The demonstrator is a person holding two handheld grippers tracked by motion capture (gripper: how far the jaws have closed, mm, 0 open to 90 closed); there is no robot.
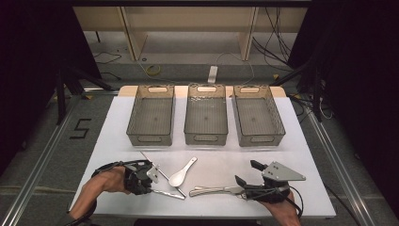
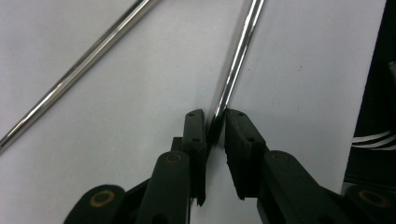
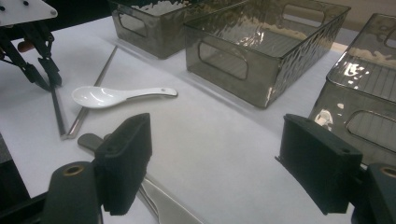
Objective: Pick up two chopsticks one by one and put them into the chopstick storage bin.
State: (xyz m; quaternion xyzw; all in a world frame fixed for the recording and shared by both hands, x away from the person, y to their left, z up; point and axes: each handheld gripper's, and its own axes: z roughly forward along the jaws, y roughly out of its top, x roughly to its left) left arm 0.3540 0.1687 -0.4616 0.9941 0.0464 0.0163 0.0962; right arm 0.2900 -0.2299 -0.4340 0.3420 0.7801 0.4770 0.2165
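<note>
A lab or test room: dark curtains (image 1: 33,61) flank a white table (image 1: 301,179), loose cables (image 1: 277,33) trail over bare floor, and a taped number (image 1: 81,128) marks it.

Two handheld grippers, both black. Left gripper (image 1: 151,175) has a small grey three-cornered plate on top and a black cable looping back over the bare forearm. Right gripper (image 1: 247,173) carries a larger grey three-cornered plate with dark screw dots, black cables curling by the hand. Forearms bare, no sleeves seen. In the left gripper view, jaws are matte black with ribbed pads, small screws, brass-coloured pivot rings. Right gripper view: blocky black pads, one brass-ringed pivot.
</note>
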